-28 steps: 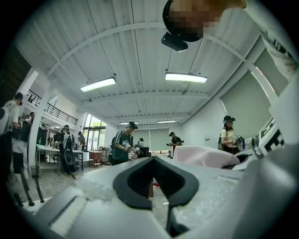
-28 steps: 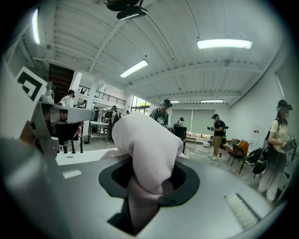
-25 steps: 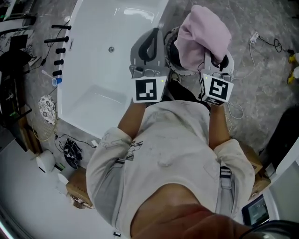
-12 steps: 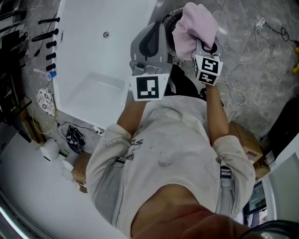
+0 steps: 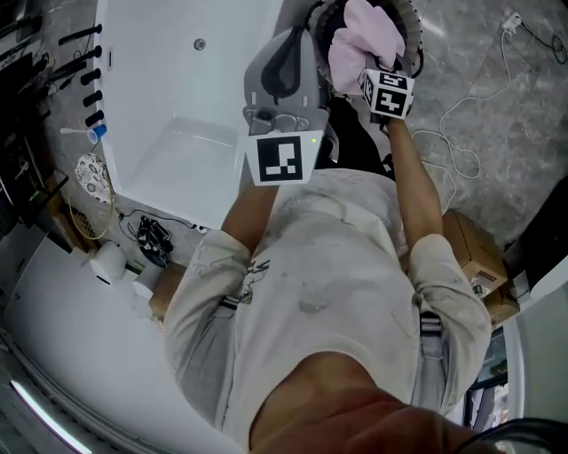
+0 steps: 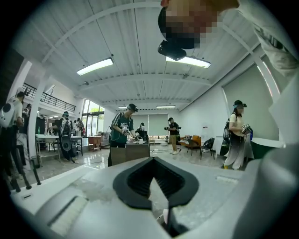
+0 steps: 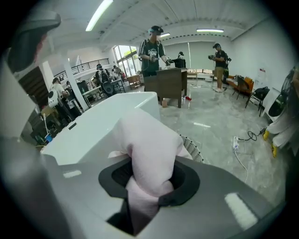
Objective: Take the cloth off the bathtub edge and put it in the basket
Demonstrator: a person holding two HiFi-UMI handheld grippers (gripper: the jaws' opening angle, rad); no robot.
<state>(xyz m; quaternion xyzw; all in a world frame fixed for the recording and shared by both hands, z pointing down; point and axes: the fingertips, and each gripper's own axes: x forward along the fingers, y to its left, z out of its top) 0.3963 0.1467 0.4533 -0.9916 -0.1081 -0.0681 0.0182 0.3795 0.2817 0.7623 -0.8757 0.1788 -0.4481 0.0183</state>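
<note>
My right gripper (image 5: pixel 376 64) is shut on the pink cloth (image 5: pixel 364 40), which bunches over the dark round basket (image 5: pixel 411 25) on the floor beside the white bathtub (image 5: pixel 177 80). In the right gripper view the cloth (image 7: pixel 149 140) fills the jaws of the right gripper (image 7: pixel 149 164) and hides the pads, with the basket's slatted rim (image 7: pixel 194 150) just behind and the bathtub (image 7: pixel 103 126) to the left. My left gripper (image 5: pixel 293 40) hangs by the tub edge, left of the basket. The left gripper (image 6: pixel 152 159) has its jaws together with nothing in them.
Black taps (image 5: pixel 75 58) and a blue cup (image 5: pixel 96 133) line the tub's left side. A white cable and power strip (image 5: pixel 510 19) lie on the grey floor at right, and a cardboard box (image 5: pixel 470 257) stands behind me. Several people (image 6: pixel 122 128) stand far off in the hall.
My right gripper has sunk with the pink cloth and tipped downward, bringing the bundle down over the basket. The left gripper has dropped a little beside the tub edge.
</note>
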